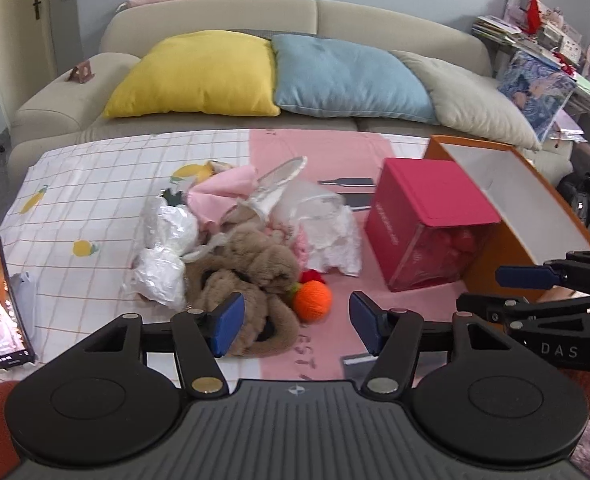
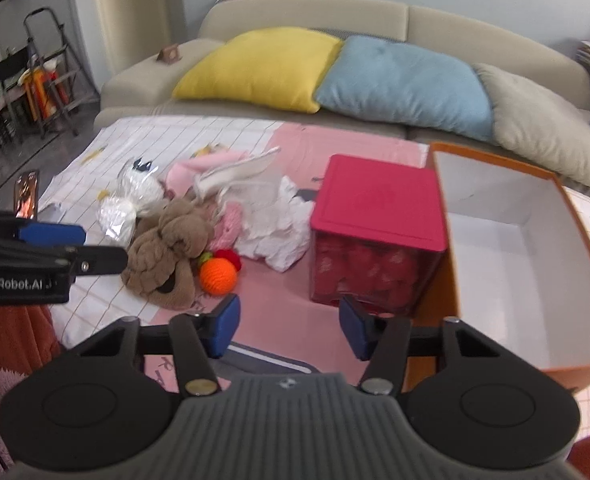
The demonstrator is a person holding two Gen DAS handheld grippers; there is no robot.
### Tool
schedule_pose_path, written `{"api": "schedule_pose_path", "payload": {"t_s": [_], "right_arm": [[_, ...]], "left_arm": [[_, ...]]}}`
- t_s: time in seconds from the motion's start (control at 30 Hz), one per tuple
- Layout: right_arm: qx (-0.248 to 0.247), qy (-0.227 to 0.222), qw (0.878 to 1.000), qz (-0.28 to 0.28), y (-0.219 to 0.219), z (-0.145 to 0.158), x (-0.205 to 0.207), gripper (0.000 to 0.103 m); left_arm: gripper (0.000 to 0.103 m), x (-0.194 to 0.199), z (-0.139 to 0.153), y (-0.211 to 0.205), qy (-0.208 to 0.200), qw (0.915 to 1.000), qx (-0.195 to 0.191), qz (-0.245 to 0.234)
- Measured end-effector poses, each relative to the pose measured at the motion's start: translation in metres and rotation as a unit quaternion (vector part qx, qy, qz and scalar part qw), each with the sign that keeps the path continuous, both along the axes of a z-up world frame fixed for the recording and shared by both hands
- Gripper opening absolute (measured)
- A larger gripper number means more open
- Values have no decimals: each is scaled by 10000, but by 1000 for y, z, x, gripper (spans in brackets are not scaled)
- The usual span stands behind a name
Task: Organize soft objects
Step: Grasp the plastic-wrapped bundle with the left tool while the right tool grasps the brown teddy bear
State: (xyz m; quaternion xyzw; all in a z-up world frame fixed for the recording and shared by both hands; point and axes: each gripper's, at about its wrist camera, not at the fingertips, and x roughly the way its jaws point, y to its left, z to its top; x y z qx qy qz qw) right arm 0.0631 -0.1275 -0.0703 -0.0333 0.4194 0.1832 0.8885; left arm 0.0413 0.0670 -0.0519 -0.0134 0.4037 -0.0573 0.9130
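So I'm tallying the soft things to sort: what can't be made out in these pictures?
- Pile, both views: items overlap, so no count; brown plush covers what lies under it.
- Pink box, both views: red contents blurred behind its clear wall.
- Orange box, left wrist view: inside cut off by right gripper.

- Brown plush toy (image 1: 251, 280): lies crumpled at the near edge of the pile on the cloth-covered desk.
- Orange knitted ball (image 1: 312, 301): touching the plush's right side.
- White crinkled bags (image 1: 163, 248): left of the plush.
- Pink cloth (image 1: 223, 190) and white fluffy fabric (image 1: 335, 240): heaped behind.
- Orange box (image 2: 507, 248): open, white inside, empty, far right.
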Motion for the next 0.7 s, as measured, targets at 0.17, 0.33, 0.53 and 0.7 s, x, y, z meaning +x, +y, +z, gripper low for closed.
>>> {"api": "schedule_pose_path", "payload": {"t_s": [0.17,0.33,0.53,0.7], "right_arm": [[-105,126,9996,214,21,-16,19,50],[184,476,9979,389,40,-25,39,45],[484,564,9966,359,75,-29,69,47],[769,783,9935,302,106,-39,94,59]], "left_arm": [[72,23,-8,6,85,9984,509,-236],[72,48,-12,27,93,9964,835,-86],[72,87,-27,59,426,9940,1009,-20],[70,114,-49,78,780,9921,981,6]]}}
